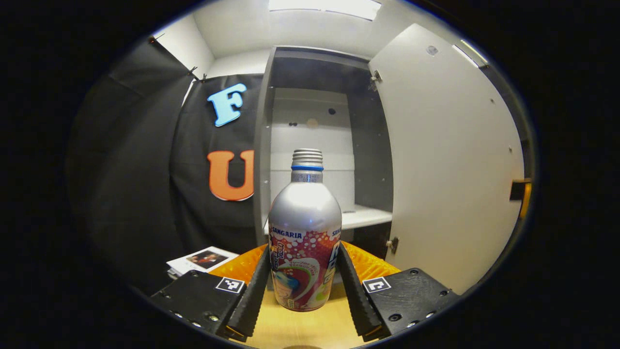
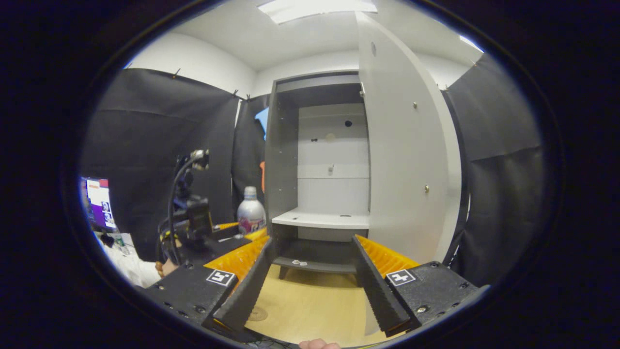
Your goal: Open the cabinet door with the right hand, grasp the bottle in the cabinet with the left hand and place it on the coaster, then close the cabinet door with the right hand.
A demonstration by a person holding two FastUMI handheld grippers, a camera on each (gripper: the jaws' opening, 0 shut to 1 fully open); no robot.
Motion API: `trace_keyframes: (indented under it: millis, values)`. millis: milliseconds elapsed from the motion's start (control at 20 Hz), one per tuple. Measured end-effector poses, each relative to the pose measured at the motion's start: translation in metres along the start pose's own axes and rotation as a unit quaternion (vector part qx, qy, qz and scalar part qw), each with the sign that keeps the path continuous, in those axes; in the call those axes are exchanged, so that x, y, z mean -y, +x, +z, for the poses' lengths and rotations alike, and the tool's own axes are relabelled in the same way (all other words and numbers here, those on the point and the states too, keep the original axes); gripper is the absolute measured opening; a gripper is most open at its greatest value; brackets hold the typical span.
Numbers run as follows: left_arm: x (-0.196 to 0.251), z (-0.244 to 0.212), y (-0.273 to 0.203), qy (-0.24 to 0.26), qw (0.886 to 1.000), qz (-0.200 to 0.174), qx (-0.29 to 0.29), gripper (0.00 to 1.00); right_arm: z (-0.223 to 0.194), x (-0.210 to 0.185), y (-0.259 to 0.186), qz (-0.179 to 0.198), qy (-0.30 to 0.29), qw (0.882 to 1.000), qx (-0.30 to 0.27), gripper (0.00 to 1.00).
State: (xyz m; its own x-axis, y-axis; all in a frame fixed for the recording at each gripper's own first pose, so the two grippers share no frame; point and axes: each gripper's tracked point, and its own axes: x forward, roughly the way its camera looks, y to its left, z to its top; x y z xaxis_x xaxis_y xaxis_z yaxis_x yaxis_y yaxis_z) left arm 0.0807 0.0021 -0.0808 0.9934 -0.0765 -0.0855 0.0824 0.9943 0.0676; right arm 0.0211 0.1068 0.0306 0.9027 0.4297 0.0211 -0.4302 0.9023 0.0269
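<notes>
A silver bottle (image 1: 304, 242) with a colourful label and a screw cap stands upright between the fingers of my left gripper (image 1: 303, 252), which is shut on its lower half. In the right gripper view the same bottle (image 2: 251, 211) is held up to the left of the grey cabinet (image 2: 283, 160), outside it. The cabinet door (image 2: 402, 169) stands wide open on the right. My right gripper (image 2: 312, 242) faces the open cabinet, open and with nothing between its fingers. A round coaster (image 2: 256, 314) lies on the wooden table (image 2: 310, 305) near its left finger.
The white shelf (image 2: 324, 219) inside the cabinet is bare, and small bits lie on the lower shelf (image 2: 298, 263). A screen (image 2: 99, 203) and a person's hand (image 2: 167, 266) are at the left. A booklet (image 1: 203, 259) lies on the table left of the bottle.
</notes>
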Motion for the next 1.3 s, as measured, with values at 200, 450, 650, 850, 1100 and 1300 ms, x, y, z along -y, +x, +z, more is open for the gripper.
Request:
trace_keyframes:
  millis: [200, 450, 650, 850, 1100, 1300]
  values:
    - [-0.013, -0.064, -0.043, -0.018, 0.999, 0.041, 0.008, 0.73, 0.0, -0.01, -0.003, 0.013, -0.003, 1.0, -0.005, 0.98]
    - [-0.012, -0.135, -0.066, -0.034, 0.995, 0.089, -0.012, 0.73, -0.005, -0.015, -0.003, 0.01, -0.014, 1.0, -0.018, 0.98]
    - [-0.001, -0.18, -0.067, -0.041, 0.994, 0.098, -0.035, 0.73, -0.002, -0.014, -0.001, 0.001, -0.001, 1.0, -0.017, 0.98]
    - [-0.001, -0.196, -0.062, -0.037, 0.994, 0.099, -0.04, 0.73, -0.002, -0.008, 0.002, -0.014, -0.006, 1.0, -0.025, 0.98]
    - [0.002, -0.212, -0.065, -0.044, 0.992, 0.104, -0.053, 0.73, -0.001, -0.005, 0.004, -0.021, -0.014, 0.999, -0.026, 0.98]
    - [0.006, -0.215, -0.066, -0.032, 0.994, 0.097, -0.048, 0.74, -0.001, -0.002, 0.01, -0.024, -0.011, 0.999, -0.03, 0.98]
